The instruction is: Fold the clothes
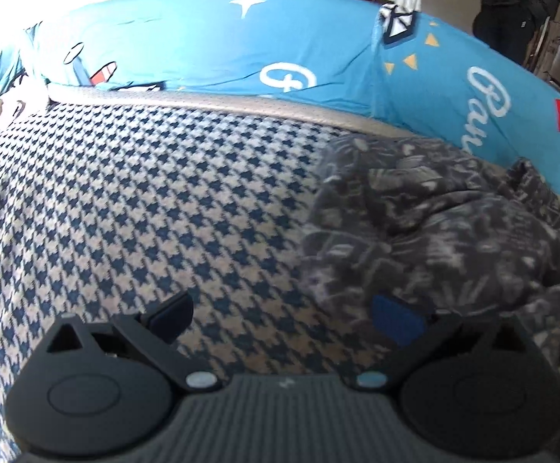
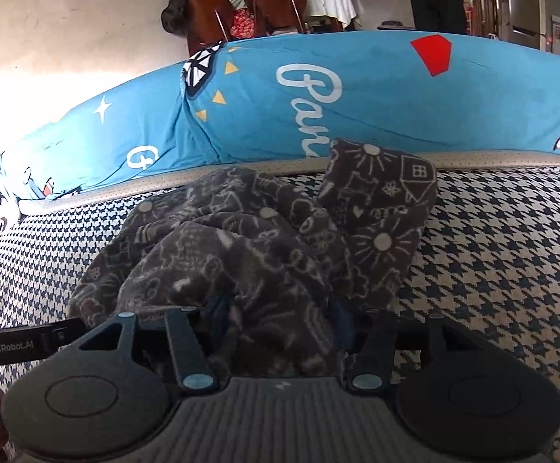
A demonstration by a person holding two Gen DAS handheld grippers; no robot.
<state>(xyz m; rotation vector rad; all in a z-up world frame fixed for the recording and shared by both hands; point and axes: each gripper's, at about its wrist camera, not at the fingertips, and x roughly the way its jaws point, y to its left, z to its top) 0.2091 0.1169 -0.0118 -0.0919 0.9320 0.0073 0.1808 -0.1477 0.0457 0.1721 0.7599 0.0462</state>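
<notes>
Garment (image 2: 249, 254), grey and patterned, lies bunched on the bed (image 2: 492, 270); a fold sits between the right hand-held gripper (image 2: 276, 320) jaws, apparently gripped. Left hand-held gripper (image 1: 283, 316) stands open just beside it.

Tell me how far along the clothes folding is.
Barely started. Nothing looks folded: the dark patterned garment lies crumpled on the checked bedcover. The right gripper has a bunch of it between its fingers; the left gripper is open, empty. Spreading and folding remain.
</notes>
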